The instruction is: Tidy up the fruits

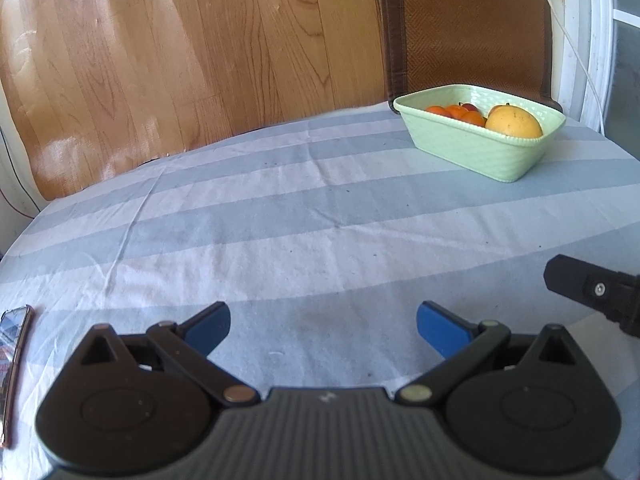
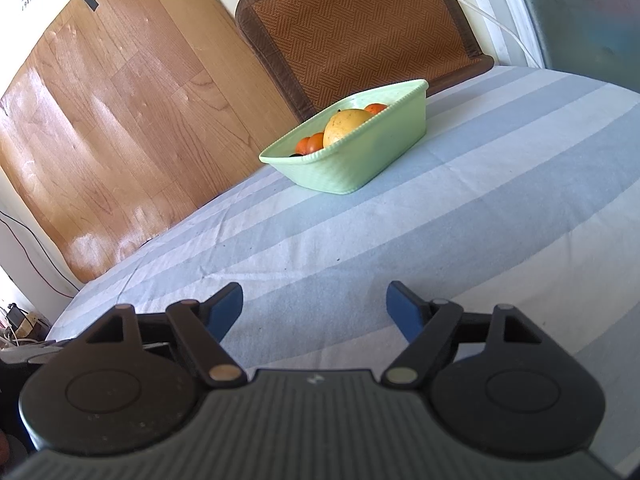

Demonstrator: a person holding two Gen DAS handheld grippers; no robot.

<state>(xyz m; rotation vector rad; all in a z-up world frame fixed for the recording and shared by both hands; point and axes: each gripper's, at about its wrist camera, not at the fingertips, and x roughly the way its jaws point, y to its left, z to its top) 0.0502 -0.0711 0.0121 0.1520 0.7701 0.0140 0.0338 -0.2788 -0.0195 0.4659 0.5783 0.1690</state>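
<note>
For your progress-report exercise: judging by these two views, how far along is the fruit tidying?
It looks nearly or fully done. The large yellow fruit and several small orange fruits already sit inside the green basket. Nothing is in hand: the left hand-held gripper and right hand-held gripper are both open and empty. No loose fruit shows on the striped tablecloth.

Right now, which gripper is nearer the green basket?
Probably right, narrowly. The right gripper faces the green basket almost straight ahead across the tablecloth; from the left gripper, the basket lies far ahead and off to its right. Both are open and empty.
</note>
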